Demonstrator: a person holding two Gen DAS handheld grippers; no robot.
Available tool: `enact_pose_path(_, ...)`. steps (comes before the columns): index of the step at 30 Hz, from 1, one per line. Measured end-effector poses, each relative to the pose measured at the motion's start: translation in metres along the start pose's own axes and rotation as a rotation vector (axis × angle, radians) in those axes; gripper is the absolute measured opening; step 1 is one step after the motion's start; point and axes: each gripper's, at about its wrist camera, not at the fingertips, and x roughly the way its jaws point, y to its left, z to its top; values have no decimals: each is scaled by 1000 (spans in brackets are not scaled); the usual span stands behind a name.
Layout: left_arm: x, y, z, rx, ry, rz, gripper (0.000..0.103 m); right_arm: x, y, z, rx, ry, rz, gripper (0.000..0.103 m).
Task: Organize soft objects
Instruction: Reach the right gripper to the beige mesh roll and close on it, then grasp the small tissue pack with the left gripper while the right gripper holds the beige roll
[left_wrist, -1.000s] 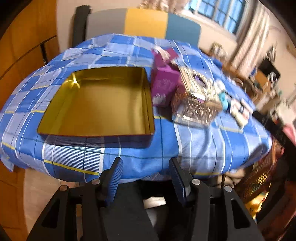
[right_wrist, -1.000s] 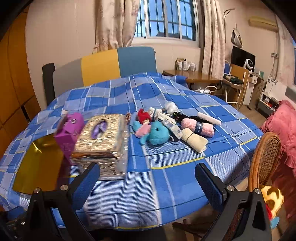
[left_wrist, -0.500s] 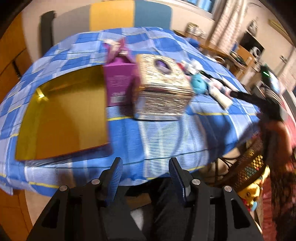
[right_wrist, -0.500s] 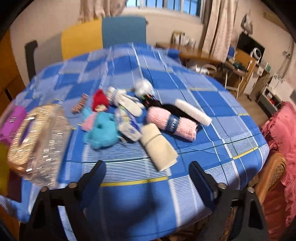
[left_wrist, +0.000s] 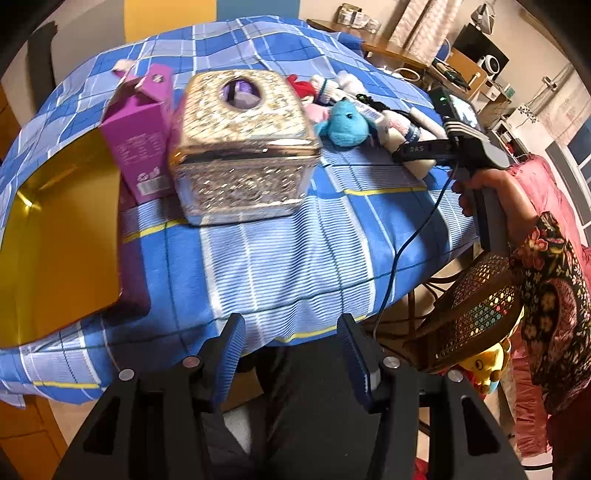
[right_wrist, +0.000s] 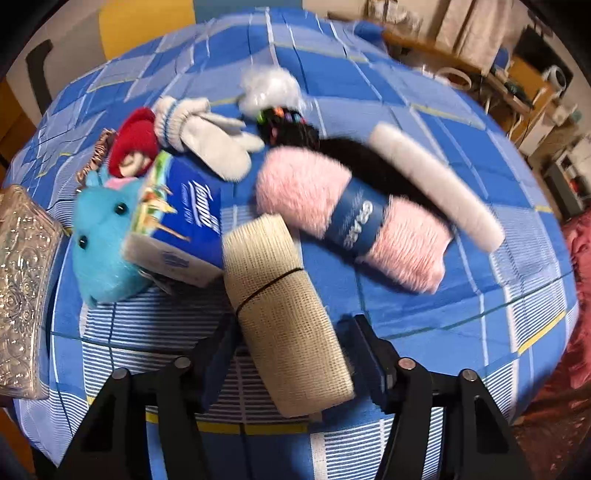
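A pile of soft things lies on the blue checked tablecloth (right_wrist: 424, 306): a beige woven roll (right_wrist: 284, 317), a pink yarn skein (right_wrist: 354, 218), a blue plush toy (right_wrist: 99, 236), a tissue pack (right_wrist: 177, 229), white mittens (right_wrist: 210, 136), a red-haired doll (right_wrist: 133, 140). My right gripper (right_wrist: 291, 354) is open with its fingers on either side of the beige roll, close to touching. My left gripper (left_wrist: 291, 354) is open and empty, off the table's near edge. The open gold tin (left_wrist: 55, 236) lies at the left.
An ornate gold tissue box (left_wrist: 240, 144) and a purple carton (left_wrist: 140, 129) stand between the tin and the soft pile. A white roll (right_wrist: 436, 184), a black hair piece (right_wrist: 295, 133) and white fluff (right_wrist: 269, 88) lie behind. A wicker chair (left_wrist: 476, 314) stands at the right.
My right gripper has moved forward and down onto the soft pile, its fingers now straddling the beige roll. My left gripper's view has swung right, from the tin toward the tissue box.
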Motion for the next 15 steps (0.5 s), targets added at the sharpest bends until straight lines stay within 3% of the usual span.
enact_pose_path(6, 6, -21, 31, 0, -27, -65, 52, -11, -2, -4, 24, -31, 52, 41)
enact_pose_path(11, 20, -49, 64, 50, -13, -82, 52, -31, -11, -8, 88, -106, 161, 40)
enact_pose_path(15, 35, -66, 90, 50, -26, -95, 52, -53, -22, -9, 149, -205, 201, 40)
